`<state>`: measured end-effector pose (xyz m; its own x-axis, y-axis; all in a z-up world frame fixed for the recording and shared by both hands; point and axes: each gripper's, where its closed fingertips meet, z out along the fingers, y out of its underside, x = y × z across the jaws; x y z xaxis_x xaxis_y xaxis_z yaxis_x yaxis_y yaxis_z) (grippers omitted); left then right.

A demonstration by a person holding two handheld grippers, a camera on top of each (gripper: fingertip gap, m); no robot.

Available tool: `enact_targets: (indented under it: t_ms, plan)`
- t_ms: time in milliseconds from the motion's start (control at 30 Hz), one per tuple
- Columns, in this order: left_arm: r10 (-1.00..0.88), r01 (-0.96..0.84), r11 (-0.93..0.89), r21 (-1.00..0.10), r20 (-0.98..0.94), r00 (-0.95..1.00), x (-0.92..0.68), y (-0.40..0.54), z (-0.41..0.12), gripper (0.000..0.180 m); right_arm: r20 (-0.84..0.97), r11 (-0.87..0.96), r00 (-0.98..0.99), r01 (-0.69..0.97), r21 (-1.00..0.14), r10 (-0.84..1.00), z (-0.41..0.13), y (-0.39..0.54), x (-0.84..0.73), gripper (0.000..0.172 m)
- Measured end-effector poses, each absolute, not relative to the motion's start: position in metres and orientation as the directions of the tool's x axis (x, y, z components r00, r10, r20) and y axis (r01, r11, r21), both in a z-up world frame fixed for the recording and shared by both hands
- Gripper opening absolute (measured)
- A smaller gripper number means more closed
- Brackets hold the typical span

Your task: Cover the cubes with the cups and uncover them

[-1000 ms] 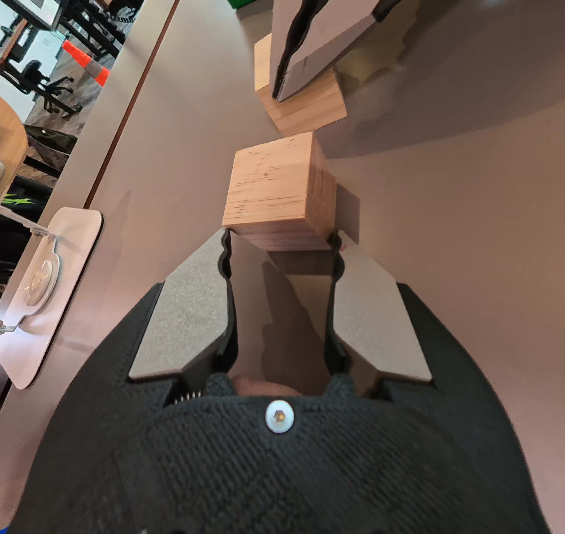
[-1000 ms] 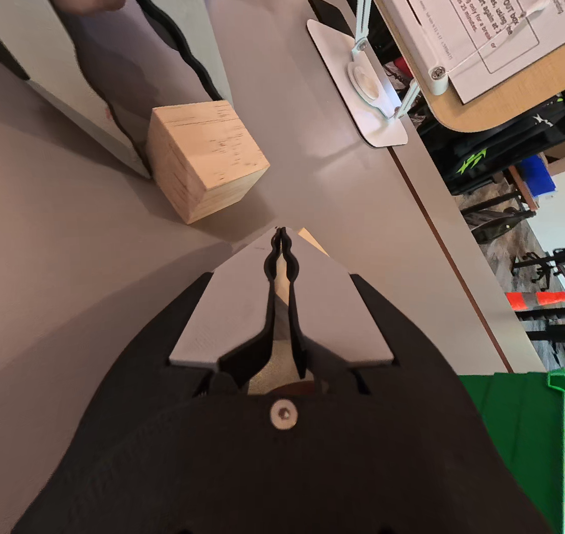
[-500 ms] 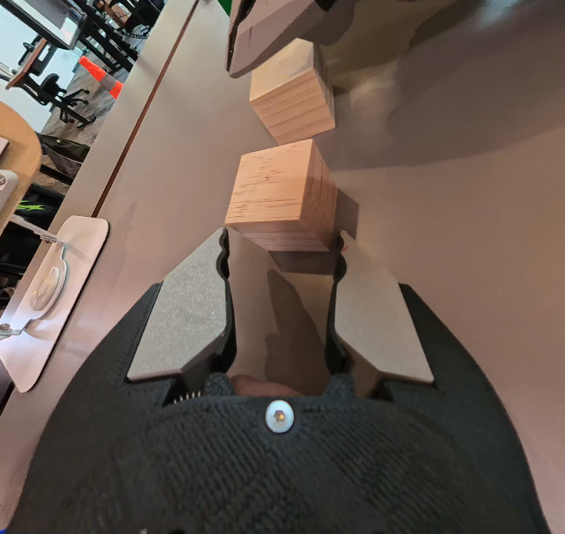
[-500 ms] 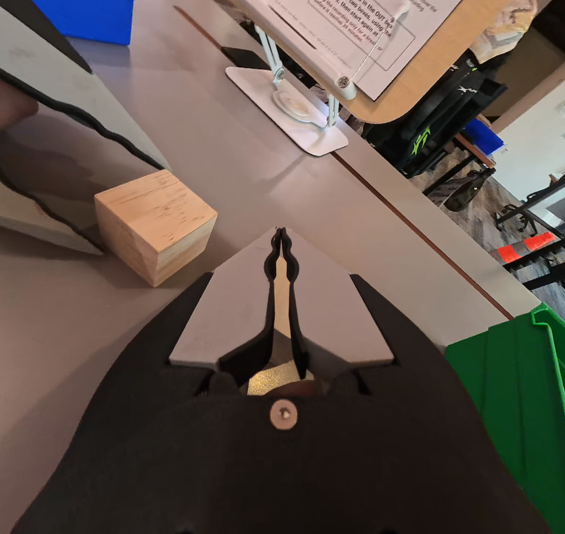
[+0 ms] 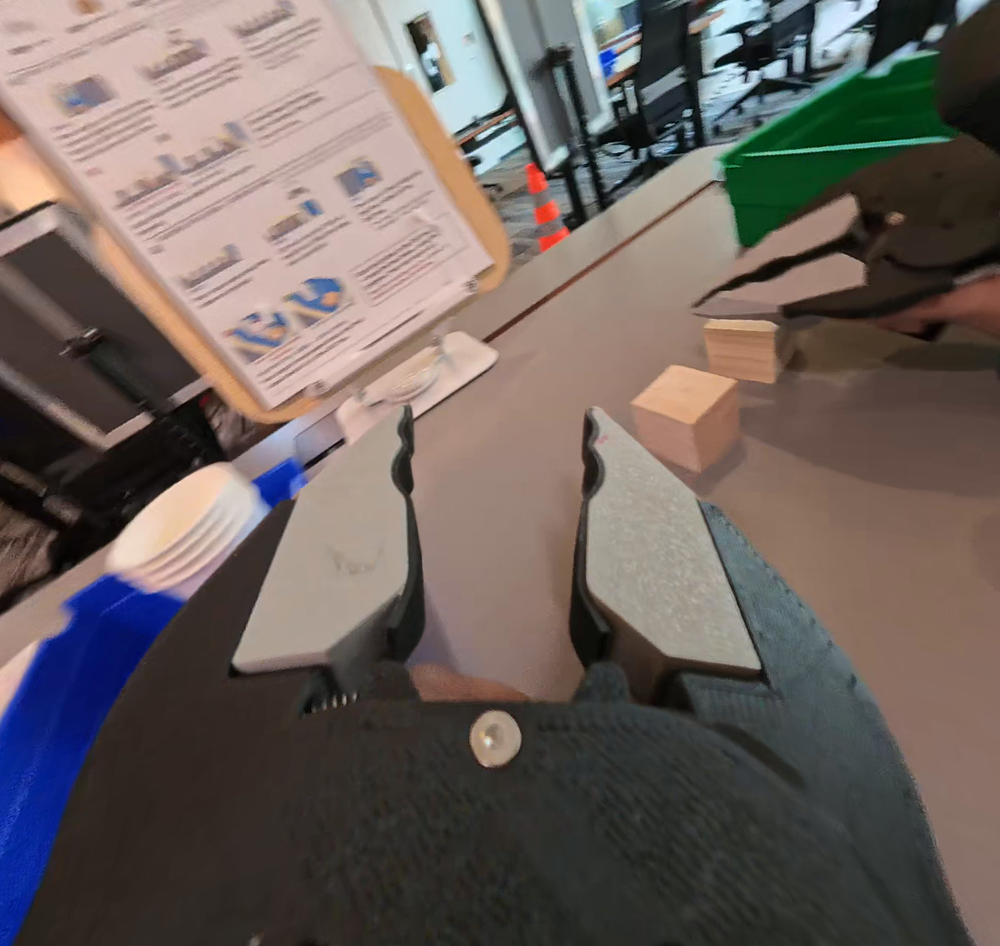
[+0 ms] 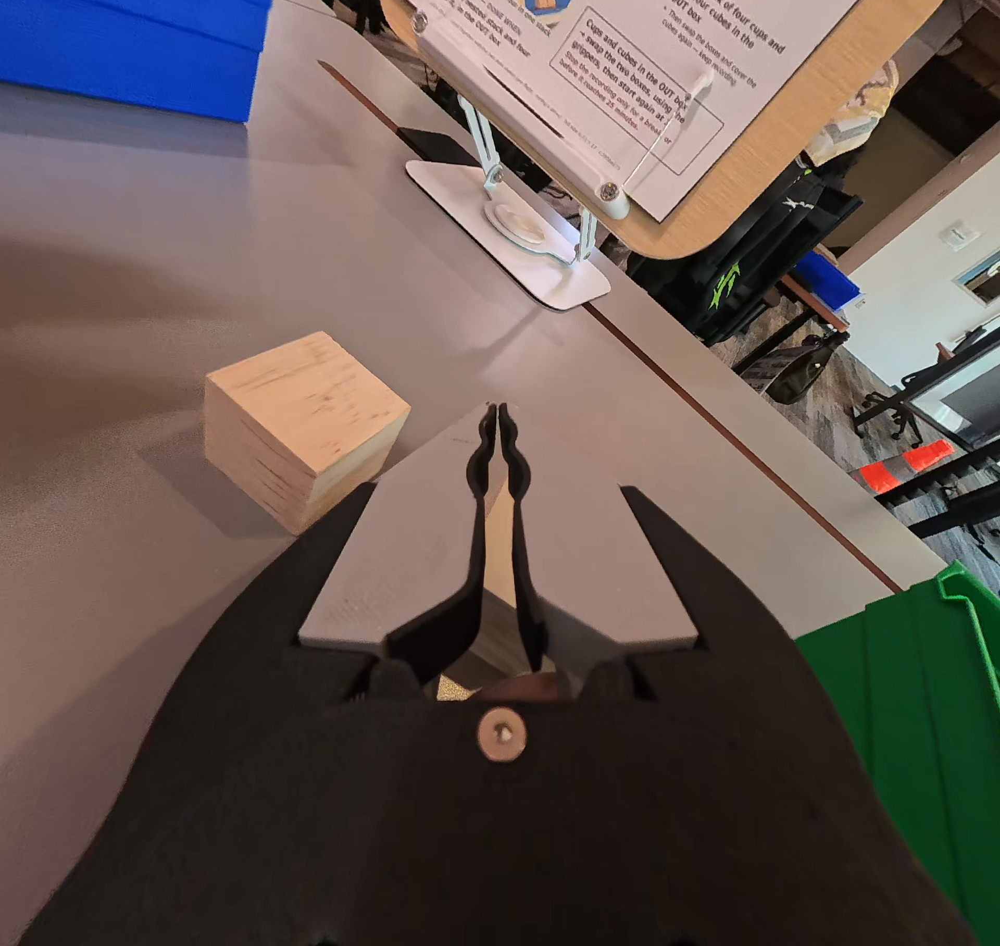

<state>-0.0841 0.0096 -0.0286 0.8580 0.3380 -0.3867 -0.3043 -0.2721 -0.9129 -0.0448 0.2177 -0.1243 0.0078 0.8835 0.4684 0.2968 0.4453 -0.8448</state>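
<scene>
In the left wrist view my left gripper (image 5: 498,416) is open and empty above the grey table (image 5: 568,314). Two wooden cubes stand to its right, a near one (image 5: 684,416) and a far one (image 5: 744,349). A stack of white cups (image 5: 184,530) sits in a blue box (image 5: 70,703) at the lower left. My right gripper (image 5: 719,306) hovers shut just above the far cube. In the right wrist view my right gripper (image 6: 497,408) is shut, with one cube (image 6: 303,422) to its left and wood from the other cube (image 6: 500,552) showing below its fingers.
An instruction board on a white stand (image 6: 514,232) stands at the table's far edge and also shows in the left wrist view (image 5: 216,162). A green box (image 6: 909,730) is at the right and a blue box (image 6: 124,27) at the far left. Office chairs and an orange cone lie beyond the table. About 7 cm separates my right fingertips from the cube (image 6: 303,422).
My left gripper drew back from the near cube and swung up and left toward the cups, jaws still open. My right gripper stayed shut and tilted up over the far cube.
</scene>
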Motion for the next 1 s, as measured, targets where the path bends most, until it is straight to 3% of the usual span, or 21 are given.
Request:
enact_targets:
  t_ms: [100,333,533,600,633,667,1000]
  plan:
    - [0.368,-0.230,-0.341,-0.911,-0.355,0.860,-0.120,-0.040,-0.008,0.061,0.480,0.463,0.009,0.247,-0.851,0.877,-0.115,0.210,-0.044,0.000]
    - [0.138,-0.123,-0.557,-0.821,-0.238,0.962,-0.187,-0.091,-0.042,0.067,0.470,0.462,-0.023,0.238,-0.854,0.882,-0.116,0.201,-0.044,0.000]
    - [0.025,-0.117,-0.790,-0.602,-0.222,0.975,-0.206,-0.108,-0.119,0.065,0.473,0.462,-0.013,0.236,-0.855,0.881,-0.115,0.204,-0.044,0.000]
    - [0.001,-0.087,-0.858,-0.506,-0.171,0.985,-0.206,-0.118,-0.149,0.045,0.468,0.458,-0.010,0.233,-0.858,0.884,-0.115,0.205,-0.043,0.000]
    - [0.001,-0.065,-0.829,-0.556,-0.117,0.993,-0.201,-0.111,-0.147,0.036,0.467,0.457,-0.011,0.233,-0.858,0.884,-0.115,0.205,-0.044,0.000]
    - [0.016,-0.041,-0.814,-0.579,-0.093,0.996,-0.202,-0.107,-0.146,0.046,0.467,0.457,-0.013,0.235,-0.858,0.884,-0.115,0.205,-0.044,0.000]
    - [0.013,-0.025,-0.817,-0.576,-0.062,0.998,-0.201,-0.113,-0.139,0.057,0.477,0.469,-0.022,0.231,-0.852,0.878,-0.115,0.202,-0.044,0.000]
